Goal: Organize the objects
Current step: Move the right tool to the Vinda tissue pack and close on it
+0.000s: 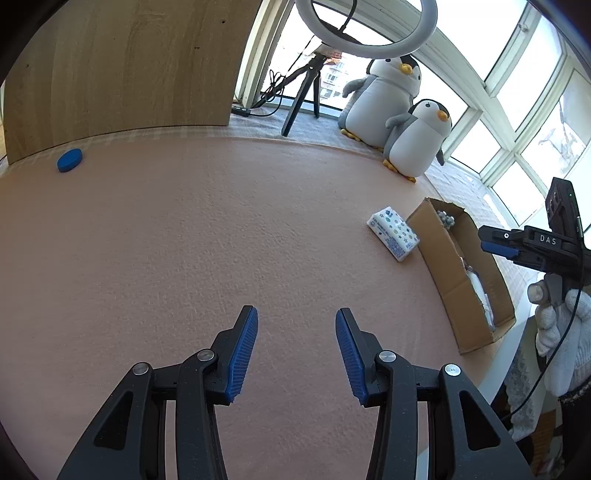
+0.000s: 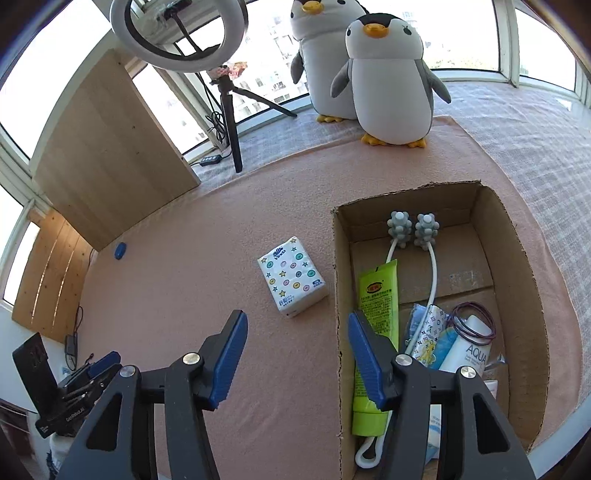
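Surface: pink felt mat [image 1: 207, 229] covering the table, laid over a pale checked cloth [image 2: 532, 125] that shows along the far and right borders. A window [image 1: 517, 92] wraps the far side; bright daylight. On the sill side stand two plush penguins [image 2: 388, 81], a ring light [image 2: 177, 29] on a small tripod [image 2: 232, 122], and a wooden panel [image 2: 107, 147] upright at the mat's far left corner.

Task items: tissue pack [image 2: 291, 277] lies flat on the mat, just beside the left wall of the cardboard box [image 2: 524, 295], not touching it. The box sits at the mat's right side, open-topped, near the table's front edge. Inside: green tube [image 2: 376, 314] along the left wall, grey knobbed massager [image 2: 413, 229] with heads at the far end, a white bottle [image 2: 469, 350] and purple bands [image 2: 476, 321] toward the near end. Blue disc [image 1: 69, 159] lies alone at the far left, close to the wooden panel.

Open room: wide bare mat between disc and tissue pack, and in front of both tongs.

Left gripper [image 1: 296, 350]: blue pads spread, nothing between, above bare mat. Right gripper [image 2: 297, 358]: pads spread, empty, straddling the box's left wall from above; a gloved hand [image 1: 561, 332] grips it.
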Action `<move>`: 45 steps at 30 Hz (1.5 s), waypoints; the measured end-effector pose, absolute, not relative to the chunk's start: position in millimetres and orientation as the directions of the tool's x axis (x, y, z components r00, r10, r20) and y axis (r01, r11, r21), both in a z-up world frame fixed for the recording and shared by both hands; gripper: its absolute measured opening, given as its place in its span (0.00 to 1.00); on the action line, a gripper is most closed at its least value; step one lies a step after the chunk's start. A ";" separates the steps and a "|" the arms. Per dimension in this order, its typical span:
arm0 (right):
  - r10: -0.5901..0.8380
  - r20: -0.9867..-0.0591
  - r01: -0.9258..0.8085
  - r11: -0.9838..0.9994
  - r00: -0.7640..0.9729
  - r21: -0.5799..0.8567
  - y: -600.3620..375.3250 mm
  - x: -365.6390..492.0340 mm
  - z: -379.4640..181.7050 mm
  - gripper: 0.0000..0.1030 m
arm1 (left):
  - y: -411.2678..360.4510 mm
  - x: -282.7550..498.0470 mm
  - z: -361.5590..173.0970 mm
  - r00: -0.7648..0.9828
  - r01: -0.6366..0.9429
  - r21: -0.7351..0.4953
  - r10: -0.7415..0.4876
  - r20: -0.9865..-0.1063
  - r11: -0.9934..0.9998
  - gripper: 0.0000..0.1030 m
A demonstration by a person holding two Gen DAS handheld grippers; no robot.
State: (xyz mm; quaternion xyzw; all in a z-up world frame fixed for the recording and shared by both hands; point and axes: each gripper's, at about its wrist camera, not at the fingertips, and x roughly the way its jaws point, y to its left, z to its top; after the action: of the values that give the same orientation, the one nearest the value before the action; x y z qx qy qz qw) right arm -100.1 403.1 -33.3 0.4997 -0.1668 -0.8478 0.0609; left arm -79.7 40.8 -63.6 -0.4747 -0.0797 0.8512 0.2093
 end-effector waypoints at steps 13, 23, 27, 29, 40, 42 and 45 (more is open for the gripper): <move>-0.186 -0.919 -0.041 -0.976 -0.347 0.213 352.7 -201.1 -75.4 0.61 | -11.9 -66.5 -63.1 -0.514 -0.162 -0.357 0.388 -0.765 -0.920 0.46; -0.108 -0.953 0.026 -0.994 -0.284 0.105 329.7 -228.5 -102.1 0.61 | -36.7 -62.2 -69.1 -0.523 -0.111 -0.365 0.367 -0.770 -0.924 0.46; -0.038 -0.961 0.019 -0.999 -0.274 0.034 327.6 -234.4 -111.8 0.61 | -37.0 -61.0 -68.6 -0.521 -0.116 -0.363 0.368 -0.771 -0.925 0.46; -0.034 -0.965 0.009 -0.999 -0.260 0.033 329.7 -235.4 -116.1 0.61 | -37.6 -59.9 -68.1 -0.521 -0.118 -0.362 0.368 -0.771 -0.925 0.46; -0.227 -0.960 -0.014 -0.972 -0.163 0.233 321.4 -215.4 -122.1 0.64 | -38.3 -56.8 -67.1 -0.523 -0.117 -0.365 0.370 -0.768 -0.924 0.46; -0.242 -0.957 -0.016 -0.969 -0.157 0.247 318.3 -205.6 -124.7 0.64 | -36.1 -57.0 -66.8 -0.523 -0.120 -0.367 0.373 -0.767 -0.923 0.46; -0.293 -0.944 -0.027 -0.954 -0.149 0.300 318.1 -190.1 -125.1 0.64 | -33.2 -57.0 -65.9 -0.521 -0.127 -0.366 0.376 -0.766 -0.922 0.46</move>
State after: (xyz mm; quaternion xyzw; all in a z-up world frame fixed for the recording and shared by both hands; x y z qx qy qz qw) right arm -190.1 318.1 -125.1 0.6461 -0.1239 -0.7478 0.0889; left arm -57.0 -33.2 -65.9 -0.4669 -0.1332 0.8619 0.1460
